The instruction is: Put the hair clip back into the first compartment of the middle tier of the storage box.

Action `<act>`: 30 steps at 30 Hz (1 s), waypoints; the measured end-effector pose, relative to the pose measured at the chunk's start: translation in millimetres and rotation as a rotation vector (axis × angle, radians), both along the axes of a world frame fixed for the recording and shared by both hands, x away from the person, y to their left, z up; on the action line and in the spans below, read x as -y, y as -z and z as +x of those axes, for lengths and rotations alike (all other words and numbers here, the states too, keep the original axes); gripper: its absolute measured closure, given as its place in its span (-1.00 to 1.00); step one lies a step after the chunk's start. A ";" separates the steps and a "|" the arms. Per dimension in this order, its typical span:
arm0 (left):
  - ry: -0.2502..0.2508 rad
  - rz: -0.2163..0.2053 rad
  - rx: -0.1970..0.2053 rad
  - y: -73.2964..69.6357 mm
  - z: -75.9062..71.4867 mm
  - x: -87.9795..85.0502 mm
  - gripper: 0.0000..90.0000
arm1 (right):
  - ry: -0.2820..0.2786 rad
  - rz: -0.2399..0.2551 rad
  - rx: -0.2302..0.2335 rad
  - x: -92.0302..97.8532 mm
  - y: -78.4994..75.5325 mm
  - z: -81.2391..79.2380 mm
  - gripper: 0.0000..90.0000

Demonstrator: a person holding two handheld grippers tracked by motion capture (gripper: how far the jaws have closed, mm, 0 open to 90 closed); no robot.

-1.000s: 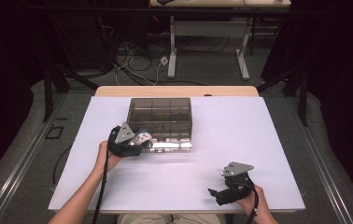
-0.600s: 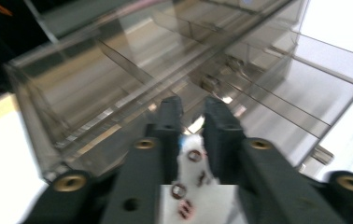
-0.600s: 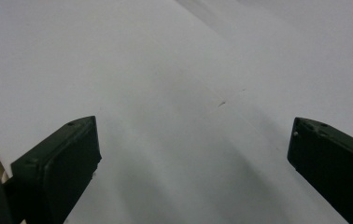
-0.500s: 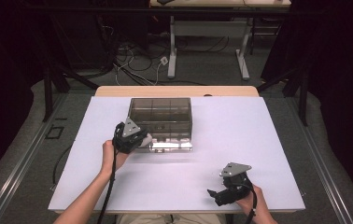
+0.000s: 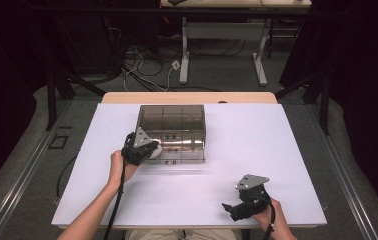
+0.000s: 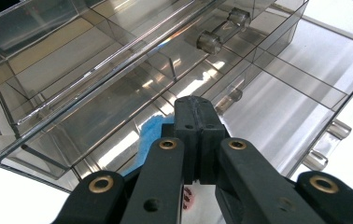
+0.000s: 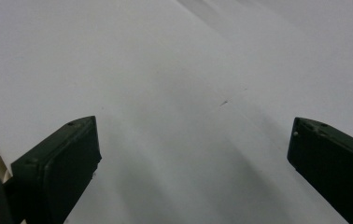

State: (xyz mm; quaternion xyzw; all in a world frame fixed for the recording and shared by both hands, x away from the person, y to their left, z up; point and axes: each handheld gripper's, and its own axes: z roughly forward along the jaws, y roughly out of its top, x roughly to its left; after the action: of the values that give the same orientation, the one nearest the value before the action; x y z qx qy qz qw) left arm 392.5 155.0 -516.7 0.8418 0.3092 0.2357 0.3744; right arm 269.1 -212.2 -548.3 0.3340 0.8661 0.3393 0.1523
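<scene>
high view: above near edge, looking forward and down on whole desk (image 5: 277,150) | left gripper view: close over clear box (image 6: 118,70), also in high view (image 5: 172,120) | right gripper view: low, near bare desk

Organizer box (image 5: 172,131): clear smoky plastic, glossy w/ glare. Table cover (image 5: 257,150): white, matt, smooth, prob. paper. Left gripper (image 6: 197,116): matt black plastic, brass-look rivets. Tabletop edge (image 5: 187,97): wood.

Dark rm — grey floor (image 5: 22,165), desk (image 5: 227,4)
</scene>
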 end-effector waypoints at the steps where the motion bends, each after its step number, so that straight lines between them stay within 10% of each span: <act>1: 0.003 0.010 0.000 0.7 -0.3 0.7 1.00 | 0.003 0.002 -0.003 -0.3 0.1 -0.2 -0.95; 25: -0.017 0.059 0.009 12.1 3.3 14.8 1.00 | -0.002 0.000 -0.013 -1.7 0.7 -0.7 -0.95; 30: -0.018 0.004 0.013 9.5 2.3 11.6 1.00 | -0.003 0.001 -0.004 -0.8 0.2 -0.4 -0.95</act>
State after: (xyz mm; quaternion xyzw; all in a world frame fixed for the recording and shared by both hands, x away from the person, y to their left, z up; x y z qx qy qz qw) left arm 394.8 143.4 -526.2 0.8382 0.3140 0.2453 0.3723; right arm 268.8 -211.4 -548.5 0.3335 0.8667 0.3393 0.1496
